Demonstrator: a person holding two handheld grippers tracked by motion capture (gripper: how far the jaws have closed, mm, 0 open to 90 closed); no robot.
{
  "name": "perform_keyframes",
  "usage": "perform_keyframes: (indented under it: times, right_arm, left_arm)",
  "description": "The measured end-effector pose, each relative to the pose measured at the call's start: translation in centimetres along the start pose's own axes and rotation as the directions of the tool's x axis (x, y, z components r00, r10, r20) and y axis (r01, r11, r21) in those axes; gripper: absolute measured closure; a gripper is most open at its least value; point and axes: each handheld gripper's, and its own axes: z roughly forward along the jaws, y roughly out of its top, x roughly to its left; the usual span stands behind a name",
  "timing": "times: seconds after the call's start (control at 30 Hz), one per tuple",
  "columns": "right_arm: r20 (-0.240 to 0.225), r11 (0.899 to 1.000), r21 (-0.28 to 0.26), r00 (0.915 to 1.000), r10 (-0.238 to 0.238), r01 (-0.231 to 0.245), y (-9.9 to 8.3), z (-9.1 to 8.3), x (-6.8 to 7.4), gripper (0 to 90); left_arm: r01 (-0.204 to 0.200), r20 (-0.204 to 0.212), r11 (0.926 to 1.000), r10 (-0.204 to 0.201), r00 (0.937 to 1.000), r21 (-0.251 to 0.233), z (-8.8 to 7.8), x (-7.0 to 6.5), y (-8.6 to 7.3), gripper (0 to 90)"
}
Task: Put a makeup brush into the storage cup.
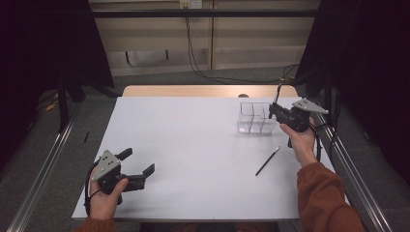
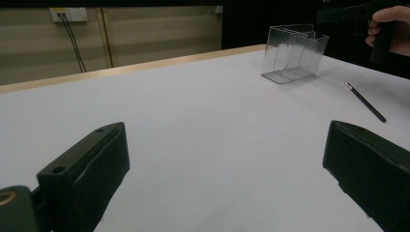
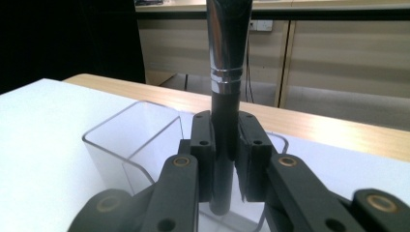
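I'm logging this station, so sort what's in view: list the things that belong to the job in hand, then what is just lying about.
Seemingly in the job:
- right gripper, shut on the brush held upright
- clear organizer, right beneath that brush
- pencil lying on the table, possibly next

Lying about:
- left gripper, open, holding nothing
- cables on the floor behind

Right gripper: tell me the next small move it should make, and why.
Probably lower the brush straight down into the clear organizer, then open. The right gripper is shut on the handle, holding it upright with its lower end over a compartment. The left gripper rests open, far off; a pencil lies on the table.
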Motion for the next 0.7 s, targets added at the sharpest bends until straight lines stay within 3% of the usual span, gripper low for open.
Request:
perform_keyframes:
  times: [0.7]
  right_arm:
    - [0.014, 0.998, 0.059, 0.9998, 0.013, -0.014, -1.6, 1.0, -0.4, 80.0]
  left_arm:
    - [-0.007, 0.001, 1.0000, 0.007, 1.0000, 0.006, 0.1, 0.0, 0.0, 2.7]
